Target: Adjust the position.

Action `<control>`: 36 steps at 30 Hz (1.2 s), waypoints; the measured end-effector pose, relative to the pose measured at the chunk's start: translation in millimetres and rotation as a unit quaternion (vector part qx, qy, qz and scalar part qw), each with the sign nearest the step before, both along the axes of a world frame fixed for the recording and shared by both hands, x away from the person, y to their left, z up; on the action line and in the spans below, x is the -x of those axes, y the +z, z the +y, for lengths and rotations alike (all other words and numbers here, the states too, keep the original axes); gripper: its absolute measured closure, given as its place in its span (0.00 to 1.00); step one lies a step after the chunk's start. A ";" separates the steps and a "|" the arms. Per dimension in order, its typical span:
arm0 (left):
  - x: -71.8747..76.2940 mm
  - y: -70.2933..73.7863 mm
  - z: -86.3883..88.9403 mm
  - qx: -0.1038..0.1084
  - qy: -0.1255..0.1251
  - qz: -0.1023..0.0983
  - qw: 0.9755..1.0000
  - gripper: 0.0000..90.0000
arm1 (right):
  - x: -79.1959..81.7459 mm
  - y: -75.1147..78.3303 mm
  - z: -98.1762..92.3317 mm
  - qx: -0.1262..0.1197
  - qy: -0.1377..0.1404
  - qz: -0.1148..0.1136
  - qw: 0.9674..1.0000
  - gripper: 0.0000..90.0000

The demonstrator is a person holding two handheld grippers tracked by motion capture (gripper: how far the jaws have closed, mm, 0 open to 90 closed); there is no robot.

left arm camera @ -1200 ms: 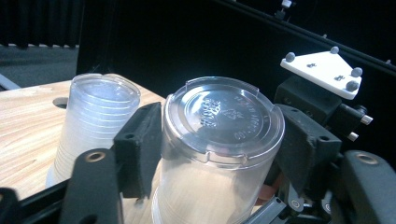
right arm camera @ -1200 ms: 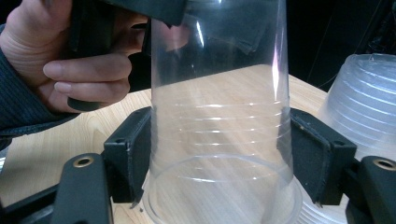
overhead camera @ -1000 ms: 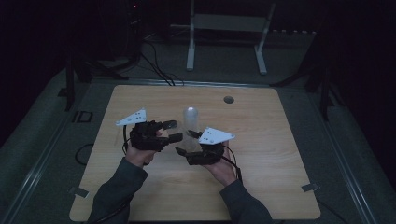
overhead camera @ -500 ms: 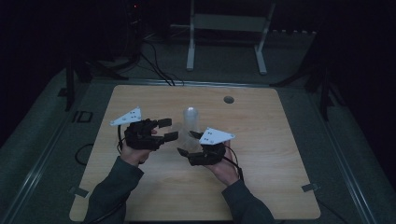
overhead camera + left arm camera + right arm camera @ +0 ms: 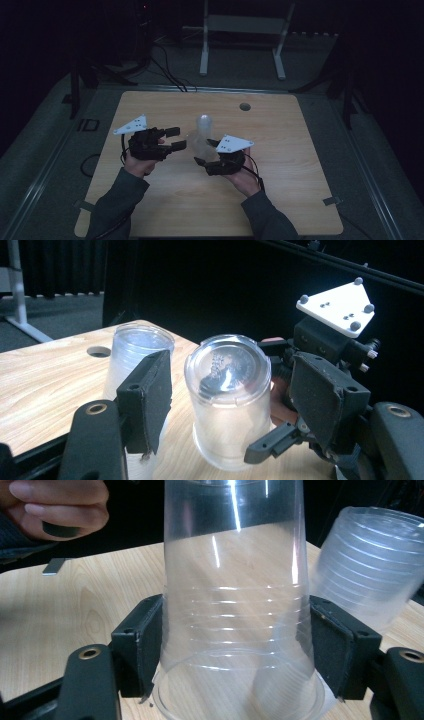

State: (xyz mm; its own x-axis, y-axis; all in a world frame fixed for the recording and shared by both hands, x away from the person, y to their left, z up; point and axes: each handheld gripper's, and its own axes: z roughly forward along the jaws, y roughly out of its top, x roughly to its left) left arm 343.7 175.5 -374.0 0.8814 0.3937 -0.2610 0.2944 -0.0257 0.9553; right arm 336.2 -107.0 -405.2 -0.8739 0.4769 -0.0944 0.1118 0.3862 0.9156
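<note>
My right gripper (image 5: 206, 152) clamps an upturned clear cup (image 5: 235, 605) standing mouth-down on the wooden table (image 5: 280, 200). My left gripper (image 5: 176, 138), its jaws just narrowing yet apart, grasps nothing beside it. A tilted cup stack (image 5: 370, 565) stands just behind the cup.

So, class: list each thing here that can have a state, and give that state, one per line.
Single clear cup: upside down on the table, clamped by the right gripper.
Cup stack: upside down, standing free.
Left gripper: jaws just been closing, holding nothing.
</note>
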 end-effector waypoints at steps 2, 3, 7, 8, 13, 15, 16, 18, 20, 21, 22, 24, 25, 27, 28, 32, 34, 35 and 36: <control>0.0 0.1 1.3 -0.008 0.004 -0.002 1.000 0.37 | -0.3 0.4 -0.6 0.001 -0.001 0.000 1.000 0.32; 0.1 0.0 1.5 -0.010 0.004 -0.001 1.000 0.37 | -0.8 1.4 -1.7 0.009 -0.005 -0.001 1.000 0.32; 1.4 0.5 2.4 -0.022 0.008 -0.005 1.000 0.36 | -1.2 2.1 -1.8 0.024 -0.009 -0.004 1.000 0.32; 1.6 0.7 2.7 -0.025 0.009 -0.007 1.000 0.36 | -1.3 2.2 -1.7 0.029 -0.011 -0.006 1.000 0.32; 2.4 2.0 5.1 -0.034 0.017 -0.012 0.999 0.35 | -0.8 3.7 -2.6 0.041 -0.016 -0.011 0.999 0.32; 2.7 2.5 5.9 -0.037 0.018 -0.013 0.999 0.35 | -0.9 4.3 -3.6 0.045 -0.017 -0.012 0.999 0.32; 2.8 2.9 6.4 -0.040 0.019 -0.014 0.999 0.34 | -1.2 4.6 -4.3 0.048 -0.017 -0.013 0.999 0.32; 3.1 3.6 7.0 -0.042 0.021 -0.015 0.999 0.34 | -1.5 5.1 -5.2 0.052 -0.018 -0.014 0.998 0.32; 3.4 4.4 7.4 -0.046 0.022 -0.016 0.999 0.34 | -1.7 5.8 -5.8 0.056 -0.018 -0.013 0.998 0.32; 3.4 4.8 7.6 -0.049 0.022 -0.017 0.998 0.34 | -1.7 6.2 -6.1 0.059 -0.018 -0.014 0.998 0.32; 3.5 5.2 7.6 -0.051 0.022 -0.018 0.998 0.34 | -1.7 6.6 -6.3 0.061 -0.018 -0.014 0.998 0.32; 3.6 5.8 7.5 -0.055 0.022 -0.019 0.998 0.34 | -2.0 7.1 -6.6 0.066 -0.017 -0.014 0.998 0.32; 3.7 6.1 7.4 -0.056 0.021 -0.018 0.998 0.34 | -2.1 7.3 -6.7 0.068 -0.017 -0.014 0.997 0.32; 3.7 6.5 7.1 -0.061 0.021 -0.019 0.998 0.34 | -2.3 7.8 -6.8 0.074 -0.015 -0.015 0.997 0.32; 3.6 6.7 6.9 -0.062 0.021 -0.019 0.998 0.34 | -2.4 7.9 -6.8 0.078 -0.014 -0.016 0.997 0.32; 3.5 7.5 6.5 -0.071 0.019 -0.021 0.997 0.34 | -2.4 7.9 -6.3 0.091 -0.010 -0.017 0.996 0.32; 3.3 8.0 6.2 -0.075 0.018 -0.020 0.997 0.34 | -2.6 7.7 -6.1 0.096 -0.008 -0.018 0.995 0.32; 3.3 8.3 6.1 -0.077 0.018 -0.019 0.997 0.34 | -2.7 7.7 -6.1 0.098 -0.008 -0.018 0.995 0.32; 3.1 8.5 5.9 -0.078 0.017 -0.019 0.997 0.34 | -2.7 7.6 -6.1 0.099 -0.007 -0.018 0.995 0.32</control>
